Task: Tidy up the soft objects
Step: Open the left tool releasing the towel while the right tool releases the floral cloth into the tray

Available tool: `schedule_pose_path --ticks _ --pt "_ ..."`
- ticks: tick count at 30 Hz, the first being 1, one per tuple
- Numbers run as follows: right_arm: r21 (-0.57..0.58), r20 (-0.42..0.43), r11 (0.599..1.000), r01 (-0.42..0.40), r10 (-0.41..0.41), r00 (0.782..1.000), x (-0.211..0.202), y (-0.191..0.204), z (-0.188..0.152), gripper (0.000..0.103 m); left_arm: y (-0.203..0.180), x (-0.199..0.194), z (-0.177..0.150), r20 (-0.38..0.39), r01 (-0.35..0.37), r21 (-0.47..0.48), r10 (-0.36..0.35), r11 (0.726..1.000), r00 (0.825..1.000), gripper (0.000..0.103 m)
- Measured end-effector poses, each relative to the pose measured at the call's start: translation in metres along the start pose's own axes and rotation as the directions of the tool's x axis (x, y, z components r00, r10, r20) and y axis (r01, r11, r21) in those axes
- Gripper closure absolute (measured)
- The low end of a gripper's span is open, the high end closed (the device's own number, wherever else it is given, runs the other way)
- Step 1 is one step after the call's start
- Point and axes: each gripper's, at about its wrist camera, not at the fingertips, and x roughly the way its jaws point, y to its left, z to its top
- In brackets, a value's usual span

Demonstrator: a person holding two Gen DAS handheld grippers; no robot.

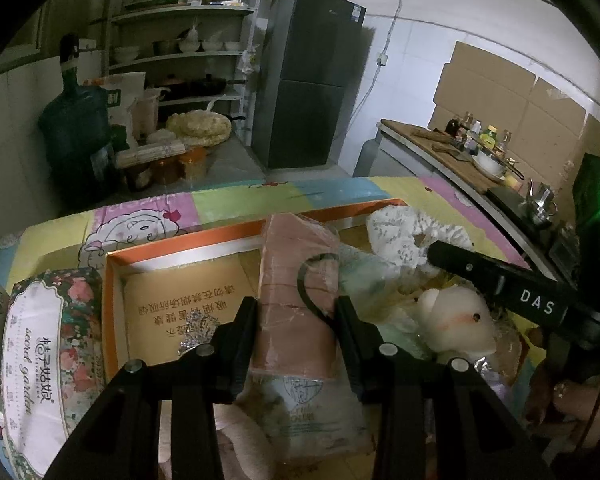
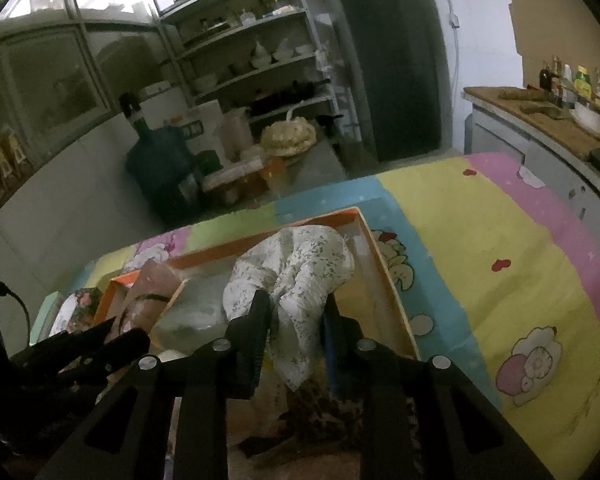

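Floral cloth (image 2: 300, 280) is lying between the right gripper's (image 2: 294, 320) fingers, barely pinched, and risking slipping out, while the left gripper (image 1: 296, 320) is clasping a bagged pink pack (image 1: 296, 280).

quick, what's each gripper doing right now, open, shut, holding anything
Left gripper: shut on the pink packaged cloth, held over the orange box.
Right gripper: floral white cloth between its fingers; whether they press it cannot be told.

Ahead, beyond the table: shelving (image 1: 188, 32) with bowls, dark fridge (image 1: 308, 80) to its right, water jug (image 1: 76, 128) left; counter (image 2: 540, 120) with bottles far right
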Motion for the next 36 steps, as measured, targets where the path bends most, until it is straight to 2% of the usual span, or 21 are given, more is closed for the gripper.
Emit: schedule_pose_path --ticks 8,15,20,24,36 --pt "0.021 -0.028 1.000 -0.008 0.009 1.000 0.005 -0.005 -0.003 0.061 -0.002 -0.001 0.000 0.006 -0.029 0.012 0.029 0.999 1.000 0.061" --pt "0.039 -0.018 0.999 -0.016 0.017 1.000 0.000 -0.007 -0.005 0.052 -0.006 -0.005 -0.001 0.017 -0.050 0.029 0.050 0.998 0.999 0.060" --pt "0.050 -0.002 0.999 -0.016 0.016 1.000 -0.008 -0.006 -0.005 0.046 -0.006 -0.013 0.000 0.042 -0.053 0.033 0.051 0.998 0.998 0.054" --pt "0.059 0.011 0.998 -0.013 0.013 1.000 -0.015 -0.005 -0.005 0.040 -0.007 -0.021 0.000 0.067 -0.061 0.039 0.059 0.997 0.996 0.053" --pt "0.048 0.075 0.999 -0.006 0.003 0.997 -0.044 0.008 -0.008 0.039 -0.010 -0.046 -0.001 0.125 -0.092 0.030 0.087 0.995 0.988 0.053"
